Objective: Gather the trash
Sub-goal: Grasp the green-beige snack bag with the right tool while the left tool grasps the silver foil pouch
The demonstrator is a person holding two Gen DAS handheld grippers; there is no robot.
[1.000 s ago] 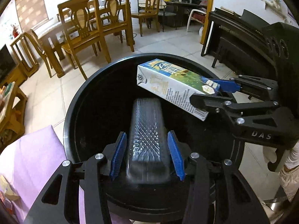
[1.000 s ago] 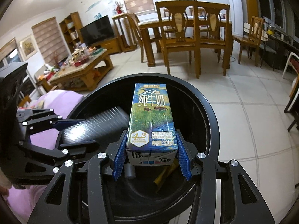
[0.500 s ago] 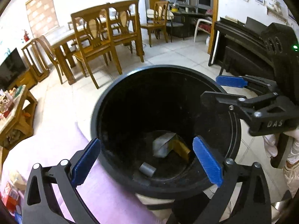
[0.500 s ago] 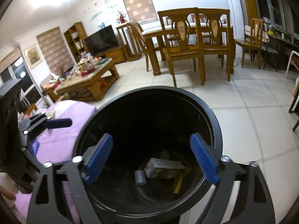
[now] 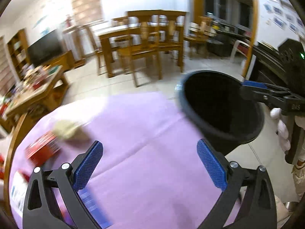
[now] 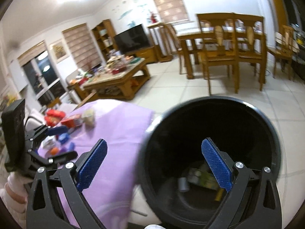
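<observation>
The left gripper (image 5: 149,164) is spread wide with nothing between its blue pads, poised above the purple cloth (image 5: 144,126); a red box (image 5: 42,149) and a blurred pale wrapper (image 5: 66,128) lie ahead to its left. The right gripper (image 6: 154,164) has its jaws opening, nearly full spread and empty, its right finger over the mouth of the black bin (image 6: 270,126). Discarded pieces (image 6: 196,175) lie at the bin's bottom below it.
</observation>
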